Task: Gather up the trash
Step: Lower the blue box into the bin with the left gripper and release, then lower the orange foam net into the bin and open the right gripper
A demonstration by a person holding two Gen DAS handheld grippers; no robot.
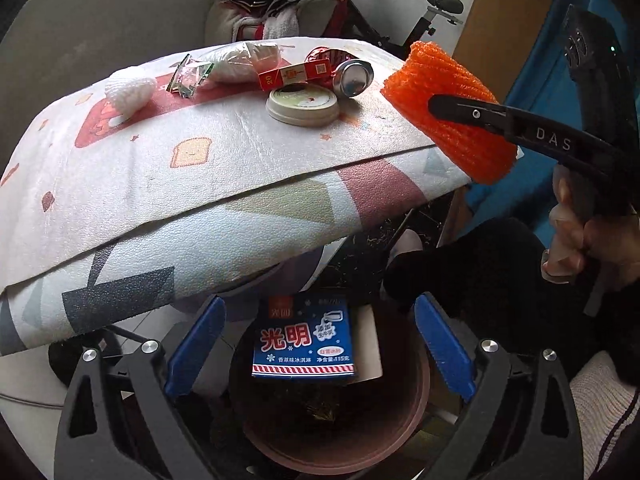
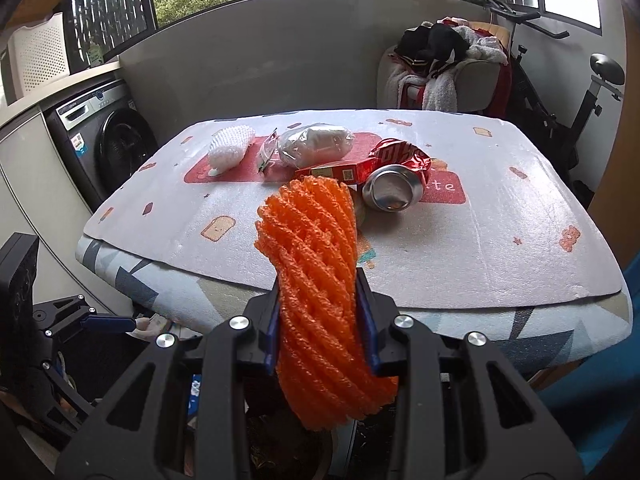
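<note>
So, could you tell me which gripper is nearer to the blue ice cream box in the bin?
Left. The left gripper hangs open right above the blue ice cream box in the bin. The right gripper is off to the side, level with the table edge, shut on the orange foam net.

Left tool (image 1: pixel 320 344) agape — blue carton (image 1: pixel 303 340) in bin (image 1: pixel 416 420)
</note>
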